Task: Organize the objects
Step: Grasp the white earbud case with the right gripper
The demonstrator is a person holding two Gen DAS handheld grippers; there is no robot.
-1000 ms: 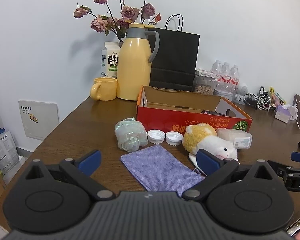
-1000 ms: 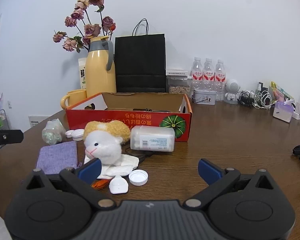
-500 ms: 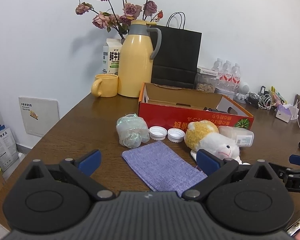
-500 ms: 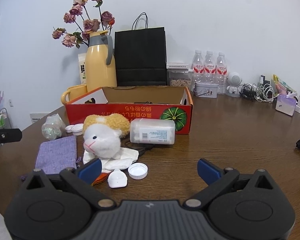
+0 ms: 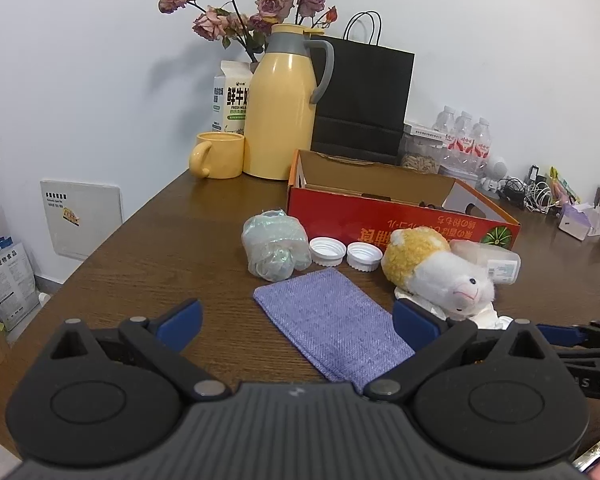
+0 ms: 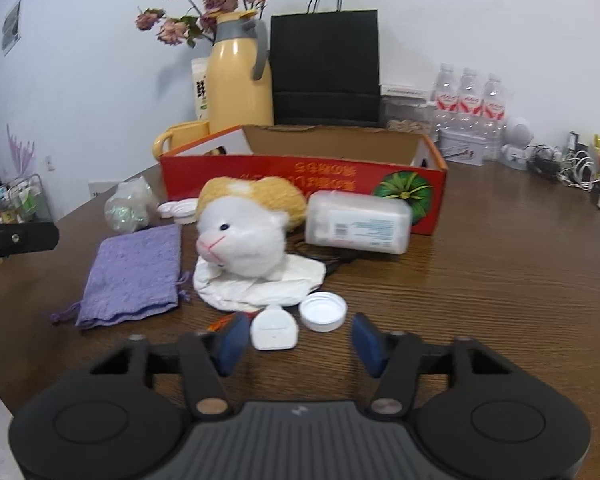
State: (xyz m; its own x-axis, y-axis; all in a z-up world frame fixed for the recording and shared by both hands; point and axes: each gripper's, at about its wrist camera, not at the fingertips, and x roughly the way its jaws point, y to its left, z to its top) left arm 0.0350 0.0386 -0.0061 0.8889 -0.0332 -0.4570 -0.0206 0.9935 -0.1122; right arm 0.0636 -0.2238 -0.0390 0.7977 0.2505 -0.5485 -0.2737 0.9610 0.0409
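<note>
An open red cardboard box (image 5: pixel 396 220) (image 6: pixel 300 172) stands mid-table. In front of it lie a purple cloth pouch (image 5: pixel 332 320) (image 6: pixel 134 274), a plush toy (image 5: pixel 436 272) (image 6: pixel 248 220) on white cloth, a clear plastic container (image 6: pixel 358 222), a crumpled plastic wrap (image 5: pixel 274 248), two white caps (image 5: pixel 346 252), one white cap (image 6: pixel 323 311) and a small white plastic piece (image 6: pixel 274 328). My left gripper (image 5: pixel 296 320) is open above the pouch's near end. My right gripper (image 6: pixel 300 342) is open, narrower, just before the white piece and cap.
A yellow thermos (image 5: pixel 284 104), yellow mug (image 5: pixel 218 156), milk carton (image 5: pixel 230 96), flowers and a black paper bag (image 5: pixel 364 100) stand at the back. Water bottles (image 6: pixel 470 108), a tin and tangled cables (image 6: pixel 560 160) sit at the back right. The table's left edge is near.
My right gripper has moved forward and down toward the white piece and cap, and its jaws have narrowed. My left gripper has shifted slightly.
</note>
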